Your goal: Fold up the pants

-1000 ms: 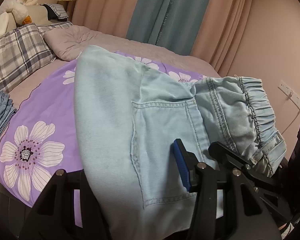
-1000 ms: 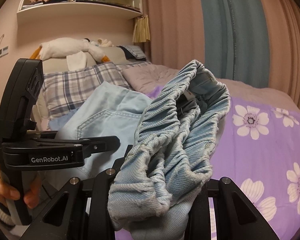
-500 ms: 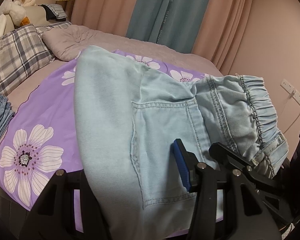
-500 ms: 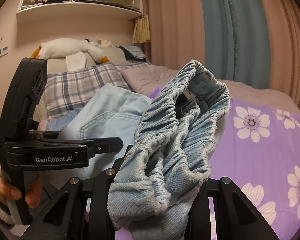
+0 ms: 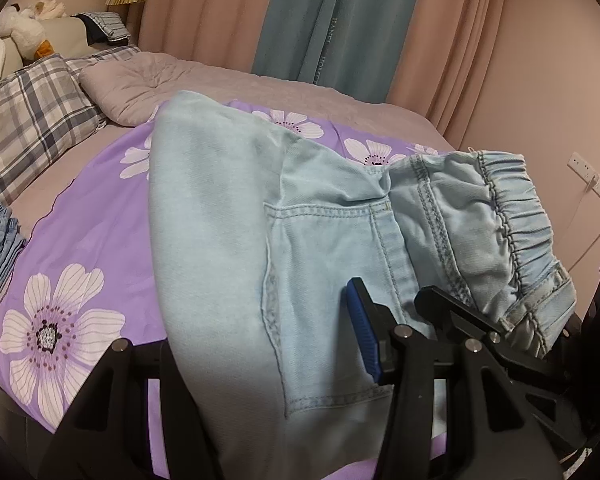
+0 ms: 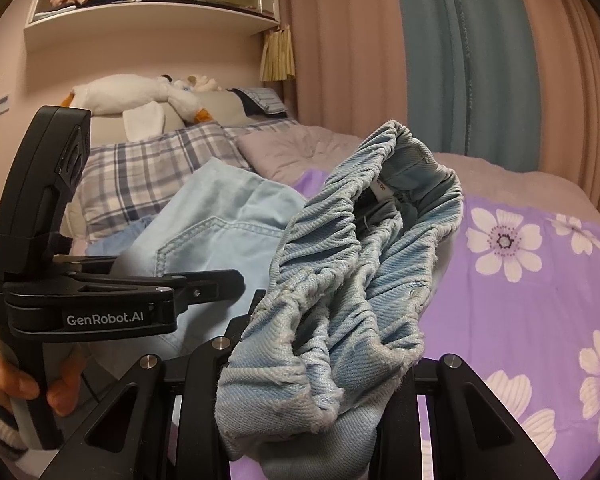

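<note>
Both grippers have hold of the pants [image 5: 228, 240], one in each of my hands, with the light blue denim raised above the bed [image 5: 260, 92]. My left gripper [image 5: 268, 352] is part-way closed with a thick drape of the seat and back pocket [image 5: 332, 292] hanging between its fingers; its blue-padded finger [image 5: 362, 332] shows just to the right of the pocket, the other is buried under cloth, so I cannot see the pads meet the fabric on both sides. From this tool the pants run forward and away over the purple flowered sheet [image 5: 96, 208], and the elastic waistband [image 5: 528, 232] bunches off to my right, where the black fingers of the other tool reach in.

My right gripper [image 6: 316, 384] is closed down on that gathered waistband [image 6: 340, 280], which piles up directly ahead of the fingers and fills the gap between them. To its left, seen side-on, is my left gripper [image 6: 204, 284] with my hand [image 6: 16, 380] around its grip. Beyond the cloth lie a plaid pillow [image 6: 148, 164] and a grey pillow [image 6: 296, 148], with a plush goose [image 6: 140, 98] on the headboard behind them.
</note>
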The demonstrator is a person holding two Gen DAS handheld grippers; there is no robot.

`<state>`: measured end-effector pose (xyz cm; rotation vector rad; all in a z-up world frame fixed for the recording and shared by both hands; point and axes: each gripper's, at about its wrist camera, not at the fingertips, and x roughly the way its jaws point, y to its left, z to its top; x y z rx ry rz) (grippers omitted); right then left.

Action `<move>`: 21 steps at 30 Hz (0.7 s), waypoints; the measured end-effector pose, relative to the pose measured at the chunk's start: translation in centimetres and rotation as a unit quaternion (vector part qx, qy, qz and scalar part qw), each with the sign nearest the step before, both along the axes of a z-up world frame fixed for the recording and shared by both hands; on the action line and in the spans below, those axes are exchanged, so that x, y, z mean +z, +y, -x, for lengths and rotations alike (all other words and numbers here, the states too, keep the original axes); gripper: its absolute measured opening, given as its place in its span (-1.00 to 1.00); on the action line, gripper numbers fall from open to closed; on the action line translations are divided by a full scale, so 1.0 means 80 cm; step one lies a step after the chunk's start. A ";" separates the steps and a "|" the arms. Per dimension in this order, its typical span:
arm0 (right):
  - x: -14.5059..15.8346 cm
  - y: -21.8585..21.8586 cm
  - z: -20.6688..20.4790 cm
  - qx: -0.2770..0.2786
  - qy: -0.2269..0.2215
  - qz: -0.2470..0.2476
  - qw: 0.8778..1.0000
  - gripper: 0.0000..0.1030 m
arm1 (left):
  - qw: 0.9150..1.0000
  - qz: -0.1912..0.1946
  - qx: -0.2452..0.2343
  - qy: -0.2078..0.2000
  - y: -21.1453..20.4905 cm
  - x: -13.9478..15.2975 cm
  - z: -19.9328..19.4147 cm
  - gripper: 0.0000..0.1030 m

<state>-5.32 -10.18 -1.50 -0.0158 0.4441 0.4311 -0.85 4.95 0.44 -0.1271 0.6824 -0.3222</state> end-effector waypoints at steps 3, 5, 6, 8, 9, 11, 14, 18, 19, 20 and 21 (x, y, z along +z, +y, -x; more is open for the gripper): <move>0.001 -0.001 -0.006 -0.003 0.000 -0.003 1.000 -0.36 | 1.000 -0.002 -0.001 -0.002 -0.003 0.001 -0.007 -0.02; -0.001 -0.001 -0.009 -0.005 0.000 -0.004 1.000 -0.36 | 1.000 -0.002 -0.001 -0.001 -0.005 0.000 -0.011 -0.02; -0.001 -0.001 -0.011 -0.006 0.000 -0.004 1.000 -0.36 | 1.000 -0.003 -0.001 -0.001 -0.005 -0.001 -0.014 -0.02; -0.002 0.000 -0.012 -0.007 0.000 -0.005 1.000 -0.36 | 1.000 -0.004 -0.002 0.000 -0.006 -0.002 -0.020 -0.02; -0.002 0.001 -0.011 -0.007 0.000 -0.005 1.000 -0.37 | 1.000 -0.004 -0.002 0.000 -0.006 -0.002 -0.022 -0.02; -0.003 0.000 -0.016 -0.009 0.001 -0.006 1.000 -0.36 | 1.000 -0.005 -0.002 0.002 -0.007 -0.003 -0.028 -0.02; -0.005 0.000 -0.022 -0.011 0.002 -0.010 1.000 -0.36 | 1.000 -0.008 -0.004 0.002 -0.009 -0.003 -0.039 -0.02; -0.006 0.001 -0.027 -0.014 0.003 -0.010 1.000 -0.36 | 1.000 -0.011 -0.005 0.003 -0.013 -0.004 -0.050 -0.02; -0.006 0.002 -0.030 -0.015 0.003 -0.010 1.000 -0.36 | 1.000 -0.011 -0.006 0.003 -0.015 -0.004 -0.052 -0.02; -0.006 0.001 -0.033 -0.016 0.003 -0.009 1.000 -0.36 | 1.000 -0.012 -0.007 0.003 -0.017 -0.004 -0.055 -0.02; -0.007 0.001 -0.032 -0.016 0.004 -0.010 1.000 -0.36 | 1.000 -0.013 -0.008 0.003 -0.019 -0.004 -0.057 -0.02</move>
